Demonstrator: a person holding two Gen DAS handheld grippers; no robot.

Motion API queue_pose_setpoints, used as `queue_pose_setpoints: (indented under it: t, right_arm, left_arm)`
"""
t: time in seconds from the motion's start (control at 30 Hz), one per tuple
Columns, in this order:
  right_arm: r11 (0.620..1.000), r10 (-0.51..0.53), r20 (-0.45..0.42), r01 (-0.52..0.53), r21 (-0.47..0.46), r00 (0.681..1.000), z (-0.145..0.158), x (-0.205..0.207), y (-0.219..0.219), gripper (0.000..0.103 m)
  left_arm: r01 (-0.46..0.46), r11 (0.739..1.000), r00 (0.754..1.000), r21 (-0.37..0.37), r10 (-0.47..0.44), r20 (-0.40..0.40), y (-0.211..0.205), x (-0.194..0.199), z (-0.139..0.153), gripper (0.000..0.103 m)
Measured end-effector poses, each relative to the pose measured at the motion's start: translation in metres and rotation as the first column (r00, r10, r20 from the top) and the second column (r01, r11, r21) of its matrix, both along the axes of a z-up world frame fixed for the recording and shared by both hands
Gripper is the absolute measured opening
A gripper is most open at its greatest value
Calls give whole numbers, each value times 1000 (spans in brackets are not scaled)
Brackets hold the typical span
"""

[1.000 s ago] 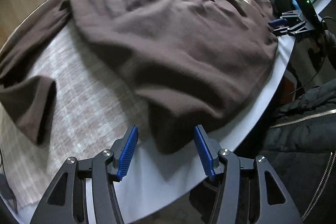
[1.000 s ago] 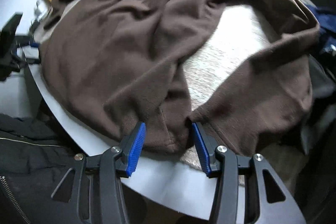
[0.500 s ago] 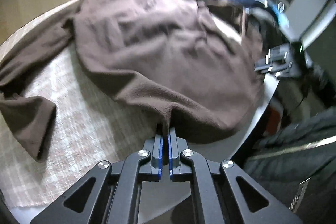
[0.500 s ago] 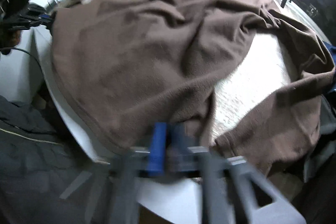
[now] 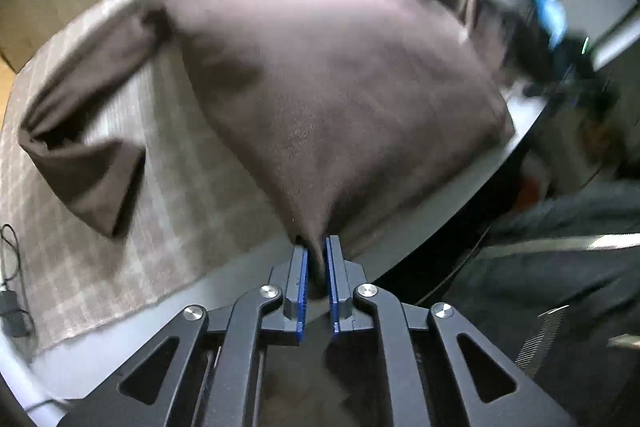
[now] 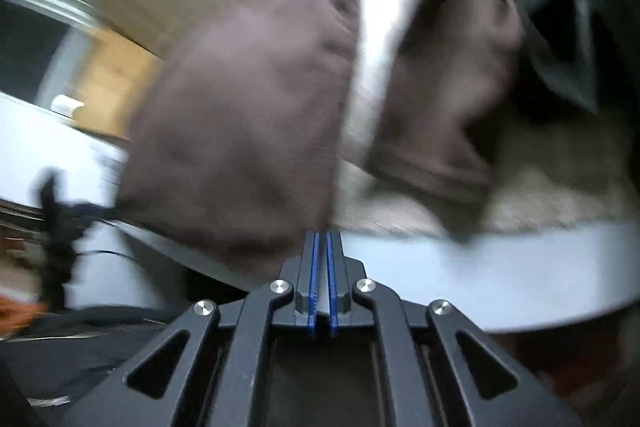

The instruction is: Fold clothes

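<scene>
At near counter (image 5: 224, 291) edge, both grippers went from wide to clamped on brown sweater (image 5: 340, 99) hem: left gripper (image 5: 316, 267) easing slightly w/ cloth bunched between, right gripper (image 6: 321, 267) pinched tight. Hem lifted, fold starting.

My left gripper (image 5: 316, 255) points steeply down, its jaws easing apart yet pinching brown sweater (image 5: 332, 87) hem; my right gripper (image 6: 321, 247) stands clamped on the hem too.
</scene>
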State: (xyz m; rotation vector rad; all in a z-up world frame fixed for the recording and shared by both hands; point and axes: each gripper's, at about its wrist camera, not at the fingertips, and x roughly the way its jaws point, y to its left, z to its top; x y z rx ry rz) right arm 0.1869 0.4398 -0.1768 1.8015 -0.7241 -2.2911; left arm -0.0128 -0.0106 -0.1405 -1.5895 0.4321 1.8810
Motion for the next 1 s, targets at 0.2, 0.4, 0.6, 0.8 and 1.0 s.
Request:
queue_pose_setpoints:
  t: [0.2,0.4,0.6,0.8,1.0]
  right_arm:
    - [993,48,-158,-30,114,986,42,-57,-4,32]
    - [991,-58,-237,85,107,970,47,-187,26,40]
    - [972,-230,-126,235,26,965,10,-262,78,40]
    - [967,-178,-189,208,150,966,15,-271,69,6]
    - [944,-161,-112,186,272,981,20,-268,71,12]
  left_arm:
    - [-58,998,996,4,58,-65,-20,-43,17,16]
    - [-50,999,989,7,51,-137,-5,-77,34,16]
    - [-61,998,991,6,61,-118,-1,-87,28,16]
    - [-112,994,990,16,113,-87,-17,-97,21,16]
    - [-119,993,992,22,120,-31,-24,-97,3,19]
